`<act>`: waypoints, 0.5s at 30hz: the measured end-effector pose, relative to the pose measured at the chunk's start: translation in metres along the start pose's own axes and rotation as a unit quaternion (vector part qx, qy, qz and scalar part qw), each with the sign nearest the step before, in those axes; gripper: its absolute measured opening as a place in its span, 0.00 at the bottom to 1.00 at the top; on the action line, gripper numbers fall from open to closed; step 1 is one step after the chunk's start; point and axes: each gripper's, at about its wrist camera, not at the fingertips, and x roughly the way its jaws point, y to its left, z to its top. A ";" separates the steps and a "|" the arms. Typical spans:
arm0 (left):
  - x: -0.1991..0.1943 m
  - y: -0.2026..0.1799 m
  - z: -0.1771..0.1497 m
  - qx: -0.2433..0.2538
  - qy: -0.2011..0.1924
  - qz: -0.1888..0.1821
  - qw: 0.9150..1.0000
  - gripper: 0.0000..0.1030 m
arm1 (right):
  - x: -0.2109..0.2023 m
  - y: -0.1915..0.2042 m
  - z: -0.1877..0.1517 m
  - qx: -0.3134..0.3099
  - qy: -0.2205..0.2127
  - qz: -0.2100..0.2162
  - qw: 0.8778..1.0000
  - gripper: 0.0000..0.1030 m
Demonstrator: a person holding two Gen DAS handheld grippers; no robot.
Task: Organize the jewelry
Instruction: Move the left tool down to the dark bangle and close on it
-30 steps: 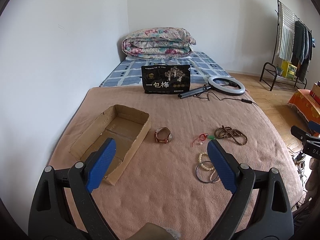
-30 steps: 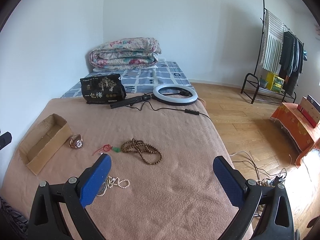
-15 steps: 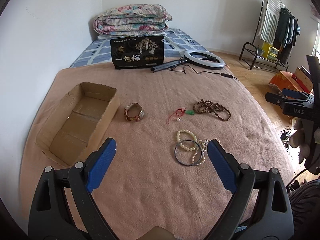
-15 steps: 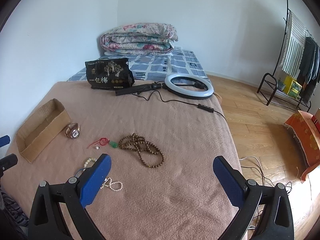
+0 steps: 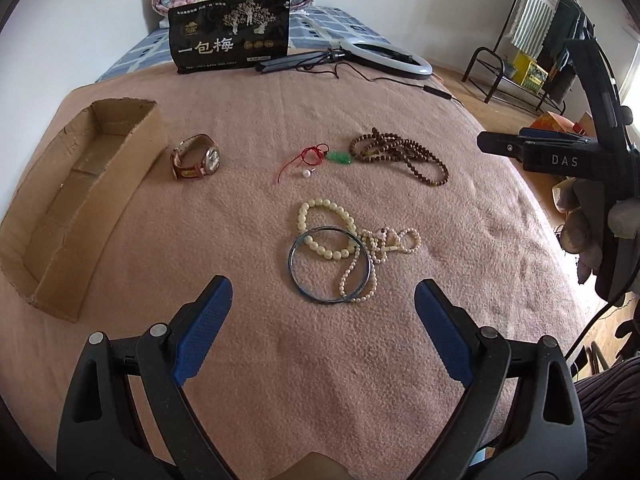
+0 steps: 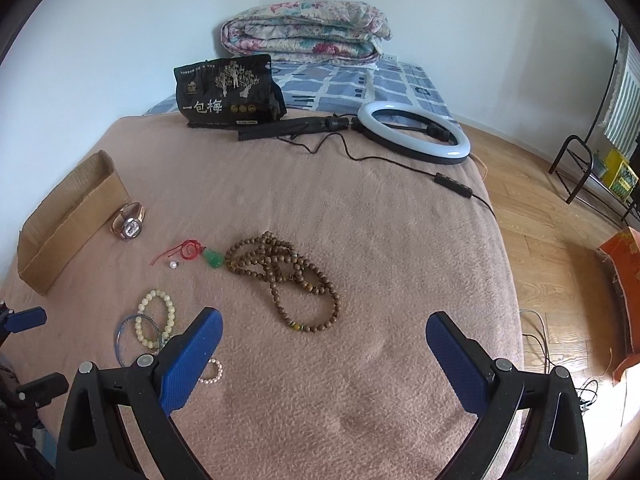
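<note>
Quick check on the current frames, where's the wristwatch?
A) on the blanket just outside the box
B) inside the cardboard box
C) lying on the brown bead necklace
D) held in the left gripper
A: the wristwatch lies on the blanket right beside the outer wall of the cardboard box, whose inside holds no jewelry; the left gripper is open with nothing between its fingers.

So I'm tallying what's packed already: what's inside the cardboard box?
The cardboard box shows only bare cardboard floor in the left view; nothing visible inside. Its near-wall base is hidden.
</note>
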 end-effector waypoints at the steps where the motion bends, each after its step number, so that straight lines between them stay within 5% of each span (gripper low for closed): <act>1: 0.006 -0.001 -0.001 0.002 0.004 0.000 1.000 0.92 | 0.006 -0.001 0.000 0.000 0.004 0.003 1.000 1.00; 15: 0.058 -0.008 0.000 0.029 0.013 0.034 0.999 0.92 | 0.063 0.007 0.013 -0.050 0.046 0.015 0.998 0.98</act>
